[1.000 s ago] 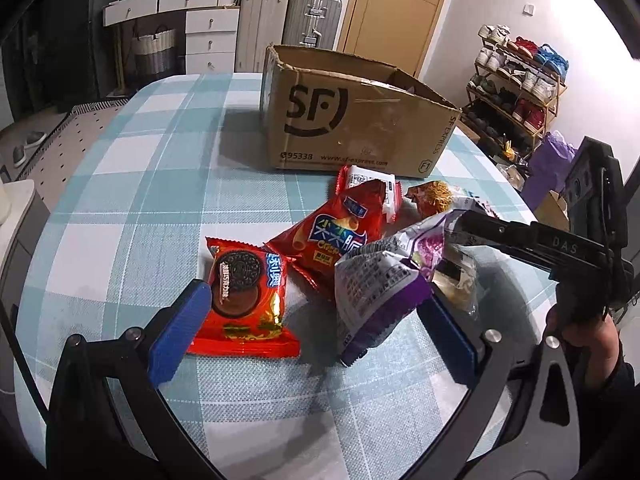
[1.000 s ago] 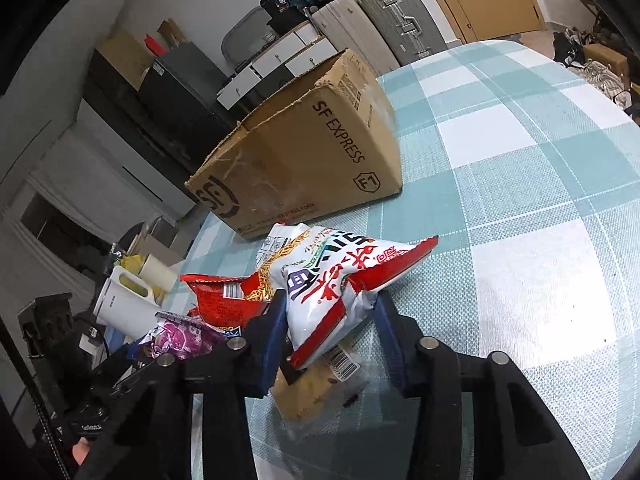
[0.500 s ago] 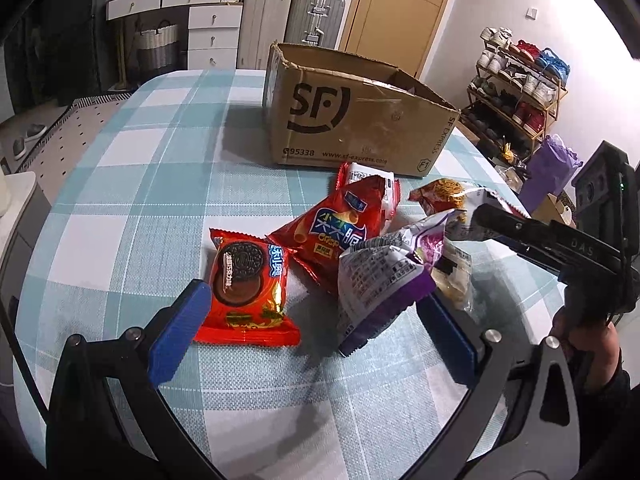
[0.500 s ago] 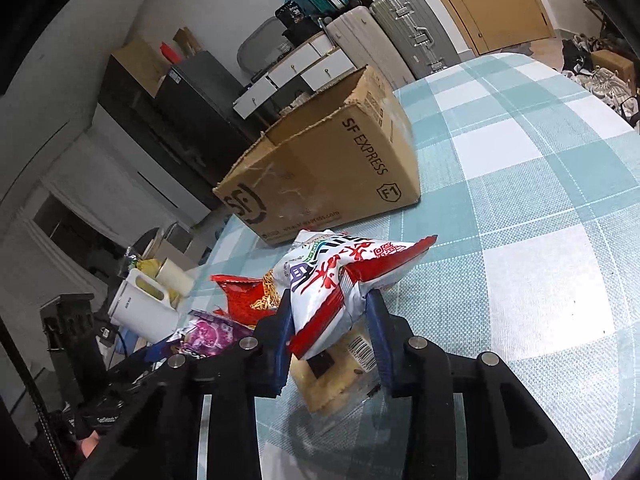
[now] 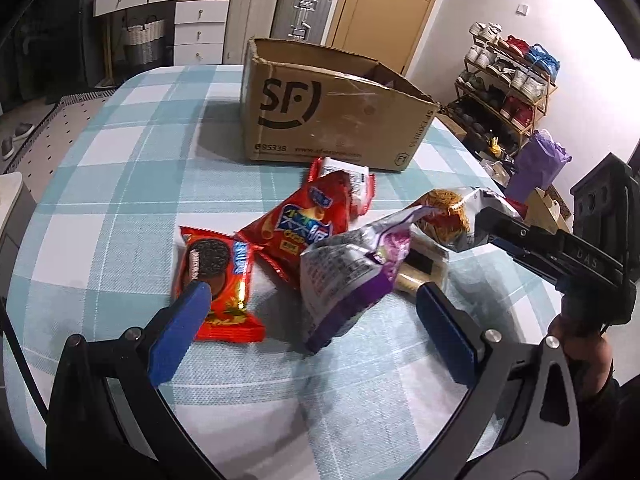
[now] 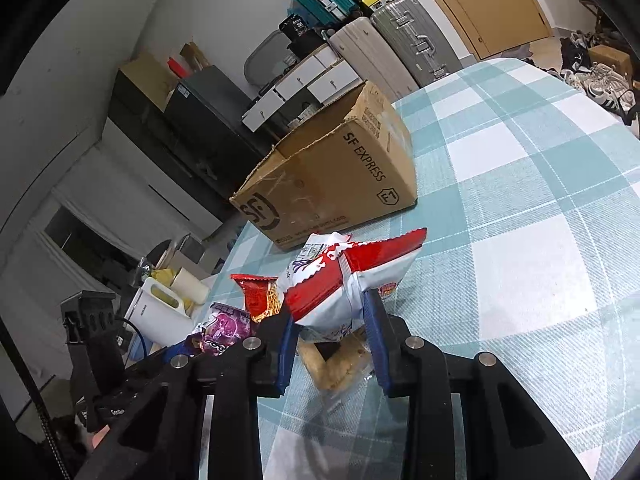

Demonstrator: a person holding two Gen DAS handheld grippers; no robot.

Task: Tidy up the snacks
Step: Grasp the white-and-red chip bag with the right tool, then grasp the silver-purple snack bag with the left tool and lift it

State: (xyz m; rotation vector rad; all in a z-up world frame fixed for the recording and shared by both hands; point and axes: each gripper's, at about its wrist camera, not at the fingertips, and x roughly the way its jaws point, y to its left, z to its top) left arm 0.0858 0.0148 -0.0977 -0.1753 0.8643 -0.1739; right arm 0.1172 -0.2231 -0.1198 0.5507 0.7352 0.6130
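Observation:
An open SF cardboard box (image 5: 328, 120) stands at the far side of the checked table; it also shows in the right wrist view (image 6: 340, 184). My right gripper (image 6: 330, 316) is shut on a white-and-red noodle snack bag (image 6: 344, 280), lifted just above the table; the bag shows in the left wrist view (image 5: 456, 216). My left gripper (image 5: 316, 316) is open and empty, low over the pile. Between its fingers lies a purple-and-silver bag (image 5: 352, 268). A red Oreo pack (image 5: 216, 280) lies by the left finger. A red chip bag (image 5: 308, 228) lies behind.
A clear-wrapped biscuit pack (image 6: 340, 360) lies under the right gripper, and shows in the left wrist view (image 5: 420, 268). A white kettle (image 6: 160, 316) stands off the table's left. A shoe rack (image 5: 508, 92) and suitcases (image 5: 276, 12) stand beyond the table (image 5: 120, 200).
My right gripper closed tighter on the noodle bag and lifted it off the pile. The left gripper drew slightly nearer the snacks and stayed open.

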